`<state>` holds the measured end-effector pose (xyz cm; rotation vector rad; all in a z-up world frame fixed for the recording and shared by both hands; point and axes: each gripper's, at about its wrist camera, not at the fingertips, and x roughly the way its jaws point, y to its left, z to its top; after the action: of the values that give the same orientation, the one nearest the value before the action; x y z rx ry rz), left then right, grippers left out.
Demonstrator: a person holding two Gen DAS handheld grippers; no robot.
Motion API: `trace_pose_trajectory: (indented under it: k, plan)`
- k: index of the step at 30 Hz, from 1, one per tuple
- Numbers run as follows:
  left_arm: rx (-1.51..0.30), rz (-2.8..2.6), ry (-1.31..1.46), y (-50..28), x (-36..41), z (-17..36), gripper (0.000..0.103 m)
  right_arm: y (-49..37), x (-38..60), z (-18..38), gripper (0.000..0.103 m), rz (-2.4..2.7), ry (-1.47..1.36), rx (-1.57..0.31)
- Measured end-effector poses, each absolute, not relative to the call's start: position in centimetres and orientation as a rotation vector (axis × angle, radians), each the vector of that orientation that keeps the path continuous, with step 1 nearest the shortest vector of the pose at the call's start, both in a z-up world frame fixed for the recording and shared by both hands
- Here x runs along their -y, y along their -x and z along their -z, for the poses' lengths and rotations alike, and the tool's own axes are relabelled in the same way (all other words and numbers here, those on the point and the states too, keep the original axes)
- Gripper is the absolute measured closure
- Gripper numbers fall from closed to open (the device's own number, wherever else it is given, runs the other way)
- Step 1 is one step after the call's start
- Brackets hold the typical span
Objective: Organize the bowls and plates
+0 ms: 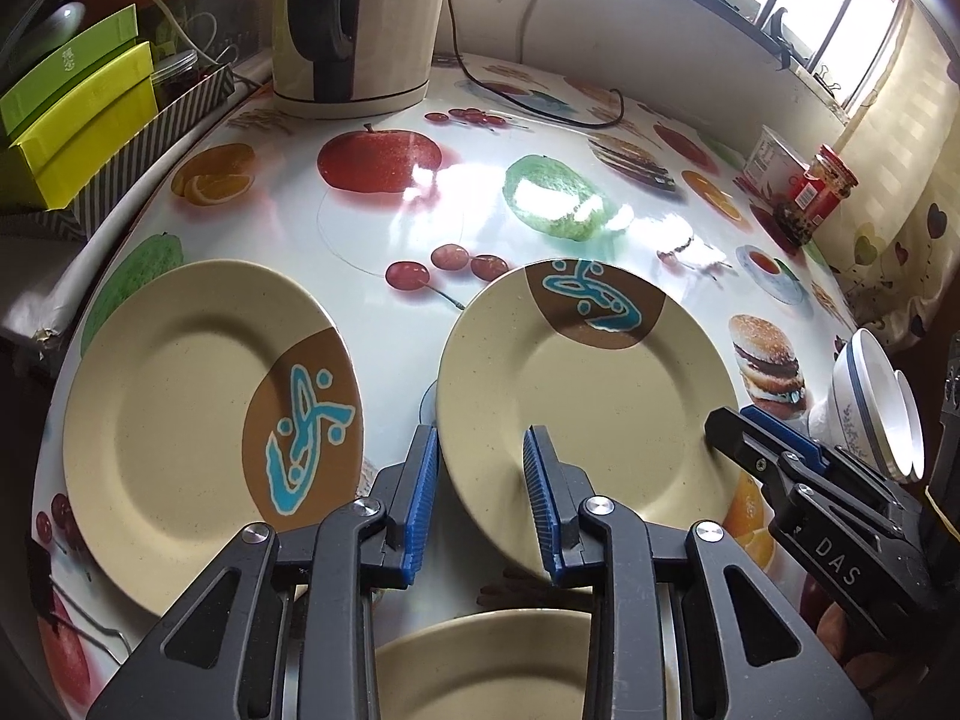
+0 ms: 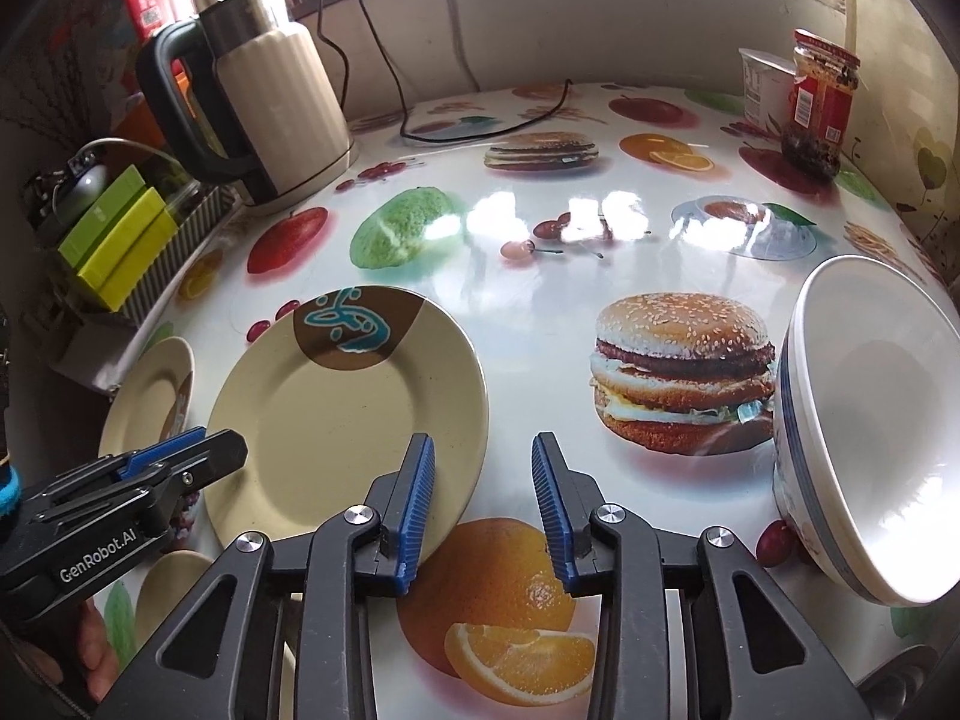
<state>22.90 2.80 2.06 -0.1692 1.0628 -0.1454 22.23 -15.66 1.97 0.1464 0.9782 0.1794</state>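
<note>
Three cream plates with brown and blue patches lie on the fruit-print table. One plate (image 1: 180,420) is at the left, one plate (image 1: 591,384) in the middle, a third plate (image 1: 480,660) under my left gripper. My left gripper (image 1: 480,456) is open over the middle plate's near-left rim. My right gripper (image 2: 483,462) is open and empty over the table, by the middle plate's (image 2: 342,414) near-right rim. White bowls with blue bands (image 2: 864,420) are stacked at the right, and also show in the left wrist view (image 1: 870,402).
A cream electric kettle (image 1: 360,18) with its cord stands at the back left. Green and yellow boxes (image 1: 72,114) sit in a striped tray left. A red-lidded jar (image 2: 819,102) and a white cup (image 2: 762,84) stand at the back right.
</note>
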Motion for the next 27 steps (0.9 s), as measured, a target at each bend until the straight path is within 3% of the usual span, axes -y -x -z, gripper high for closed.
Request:
trace_pose_trajectory:
  k: [7, 27]
  plan:
    - [-1.082, 0.147, 0.204, -23.3, -2.9, -1.5, 0.073, -22.7, 15.6, -1.5, 0.08, -0.214, -0.208, -0.994]
    - [-1.051, 0.13, 0.187, -22.3, -2.4, -2.5, 0.073, -22.5, 16.0, -1.9, 0.082, -0.223, -0.232, -0.988]
